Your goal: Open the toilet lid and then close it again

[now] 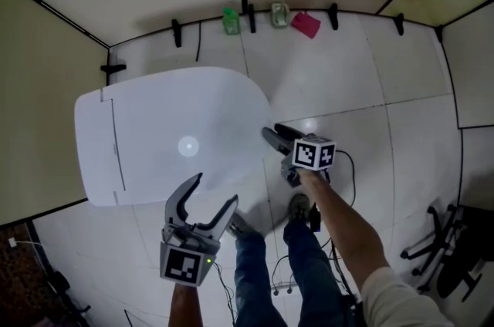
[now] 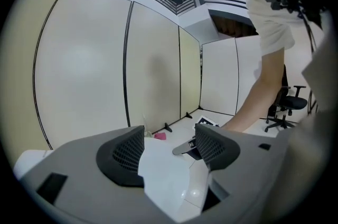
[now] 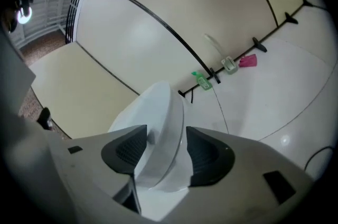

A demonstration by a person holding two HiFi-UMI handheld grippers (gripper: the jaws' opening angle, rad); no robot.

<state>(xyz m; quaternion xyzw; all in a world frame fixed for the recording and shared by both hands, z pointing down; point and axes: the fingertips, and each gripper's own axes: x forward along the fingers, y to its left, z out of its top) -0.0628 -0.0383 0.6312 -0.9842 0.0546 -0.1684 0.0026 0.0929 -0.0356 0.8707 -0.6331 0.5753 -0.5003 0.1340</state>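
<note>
The white toilet [image 1: 177,133] stands with its lid down flat. My right gripper [image 1: 270,129] is at the lid's front right edge. In the right gripper view the jaws [image 3: 166,136] straddle the rim of the lid [image 3: 158,112], and a small gap shows beside the pads, so it is open. My left gripper [image 1: 215,189] hovers over the lid's near front corner, open with nothing between its fingers. The left gripper view has the lid [image 2: 163,175] below its jaws [image 2: 169,136], with the right gripper [image 2: 186,148] beyond.
Along the far partition stand a green bottle [image 1: 231,21], a brush holder [image 1: 279,11] and a pink item [image 1: 306,24]. The person's legs and shoes [image 1: 297,206] are beside the toilet. An office chair [image 1: 444,241] stands at the lower right, with cables [image 1: 343,163] on the tiled floor.
</note>
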